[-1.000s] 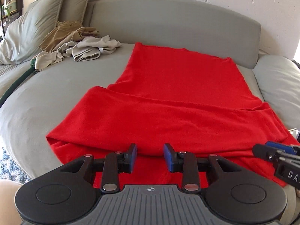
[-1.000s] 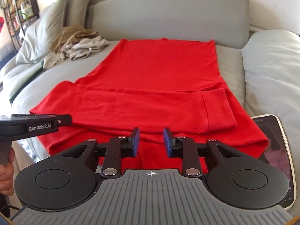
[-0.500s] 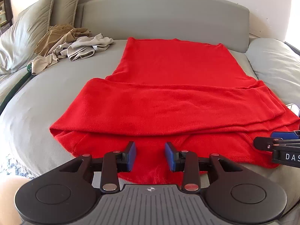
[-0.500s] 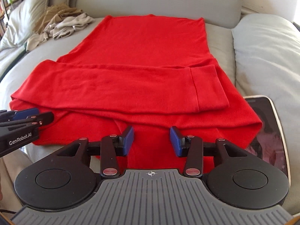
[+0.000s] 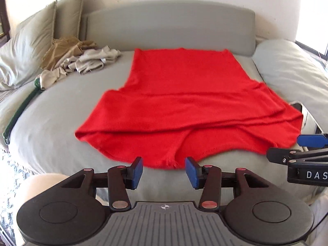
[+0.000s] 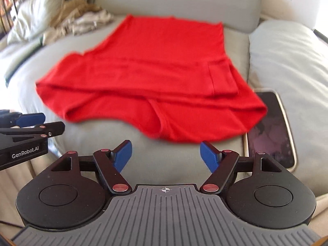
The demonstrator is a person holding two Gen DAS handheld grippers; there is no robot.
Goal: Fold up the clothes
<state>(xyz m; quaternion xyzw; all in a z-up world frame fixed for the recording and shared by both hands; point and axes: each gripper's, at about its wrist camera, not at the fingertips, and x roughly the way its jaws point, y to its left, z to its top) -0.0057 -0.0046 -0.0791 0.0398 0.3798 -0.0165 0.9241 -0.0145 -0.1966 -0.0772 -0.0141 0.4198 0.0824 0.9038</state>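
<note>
A red garment [image 5: 184, 102] lies flat on the grey bed [image 5: 51, 127], its sleeves folded across the body and its near hem toward me. The same red garment [image 6: 155, 78] fills the middle of the right wrist view, with a sleeve cuff lying on its right side. My left gripper [image 5: 163, 171] hangs open just short of the near hem, holding nothing. My right gripper [image 6: 166, 156] is open wider, also just short of the hem and empty. Each gripper shows at the edge of the other's view.
A heap of beige and tan clothes [image 5: 78, 59] sits at the back left near two pillows [image 5: 26, 49]. A phone [image 6: 270, 131] lies on the bed by the garment's right corner. A large grey cushion [image 5: 291, 69] lines the right side. A dark green strap [image 5: 20, 110] runs along the left edge.
Both grippers have pulled back from the garment's near hem and risen, and both have opened wider. The garment's near edge now lies slightly rumpled on the bed.
</note>
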